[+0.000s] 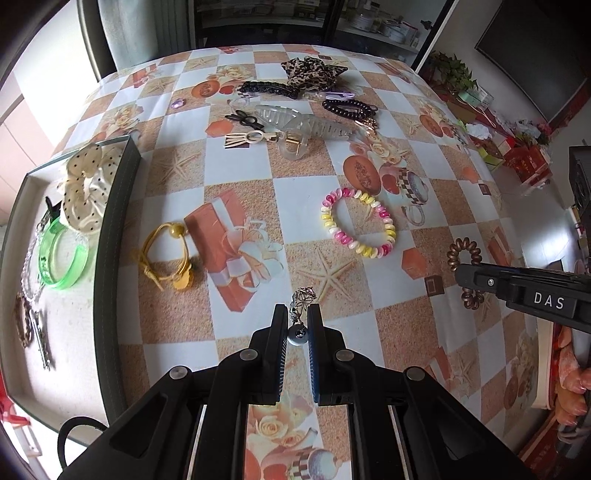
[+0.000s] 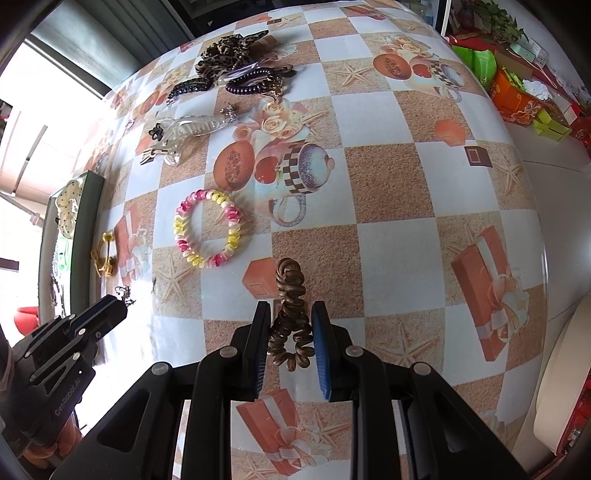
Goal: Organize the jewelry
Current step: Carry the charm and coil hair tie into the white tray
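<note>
My left gripper (image 1: 297, 314) is shut on a small silver earring with a grey bead (image 1: 300, 321), held just above the tablecloth. My right gripper (image 2: 290, 317) is shut on a brown spiral hair tie (image 2: 290, 314), which also shows in the left wrist view (image 1: 466, 254) under the right gripper's fingers (image 1: 480, 282). The dark-rimmed jewelry tray (image 1: 114, 206) lies at the left and holds a polka-dot scrunchie (image 1: 86, 184), a green bangle (image 1: 62, 258) and chains. A pink-and-yellow spiral bracelet (image 1: 358, 221) and a yellow hair tie (image 1: 166, 254) lie on the table.
At the far side lie a clear claw clip (image 1: 303, 127), a leopard scrunchie (image 1: 314, 74), a black beaded clip (image 1: 269, 88), dark spiral ties (image 1: 349, 107) and small clips. Boxes and a plant (image 1: 454, 70) stand beyond the table's right edge. A chair (image 1: 129, 33) stands behind the table.
</note>
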`<state>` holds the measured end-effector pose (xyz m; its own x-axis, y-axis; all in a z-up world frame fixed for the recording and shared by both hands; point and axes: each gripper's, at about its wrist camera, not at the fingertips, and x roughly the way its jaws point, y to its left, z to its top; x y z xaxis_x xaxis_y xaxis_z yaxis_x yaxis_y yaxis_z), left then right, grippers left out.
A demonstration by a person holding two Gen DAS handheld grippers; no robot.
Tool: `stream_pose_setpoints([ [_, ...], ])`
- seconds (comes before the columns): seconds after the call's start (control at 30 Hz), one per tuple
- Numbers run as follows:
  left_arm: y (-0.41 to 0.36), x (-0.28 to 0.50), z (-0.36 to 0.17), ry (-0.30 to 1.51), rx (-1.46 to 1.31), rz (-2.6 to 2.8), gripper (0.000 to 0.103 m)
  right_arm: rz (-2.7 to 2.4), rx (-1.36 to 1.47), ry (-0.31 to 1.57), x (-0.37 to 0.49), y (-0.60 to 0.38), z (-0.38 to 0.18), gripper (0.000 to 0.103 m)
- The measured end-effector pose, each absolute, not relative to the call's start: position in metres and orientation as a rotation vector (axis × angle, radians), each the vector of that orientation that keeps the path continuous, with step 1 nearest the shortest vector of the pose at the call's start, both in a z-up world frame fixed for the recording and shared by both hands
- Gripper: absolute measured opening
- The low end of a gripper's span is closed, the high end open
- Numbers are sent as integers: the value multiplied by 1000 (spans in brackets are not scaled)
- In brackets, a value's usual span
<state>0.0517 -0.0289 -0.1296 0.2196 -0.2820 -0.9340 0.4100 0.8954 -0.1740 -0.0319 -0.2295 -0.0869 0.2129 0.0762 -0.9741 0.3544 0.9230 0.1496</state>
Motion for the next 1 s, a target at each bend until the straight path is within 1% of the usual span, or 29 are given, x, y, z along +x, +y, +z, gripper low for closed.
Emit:
stream_pose_setpoints([
  [0.27, -19, 41, -114, 1278, 100, -452, 14, -179, 364, 1361, -40, -221, -73, 25],
  [0.7, -5, 30, -75, 1253, 47, -422, 14, -113, 295, 1361, -38, -194, -37, 25],
  [1.0, 36, 33, -60, 1229, -10, -366, 14, -42, 226, 1352, -16, -155, -18, 25],
])
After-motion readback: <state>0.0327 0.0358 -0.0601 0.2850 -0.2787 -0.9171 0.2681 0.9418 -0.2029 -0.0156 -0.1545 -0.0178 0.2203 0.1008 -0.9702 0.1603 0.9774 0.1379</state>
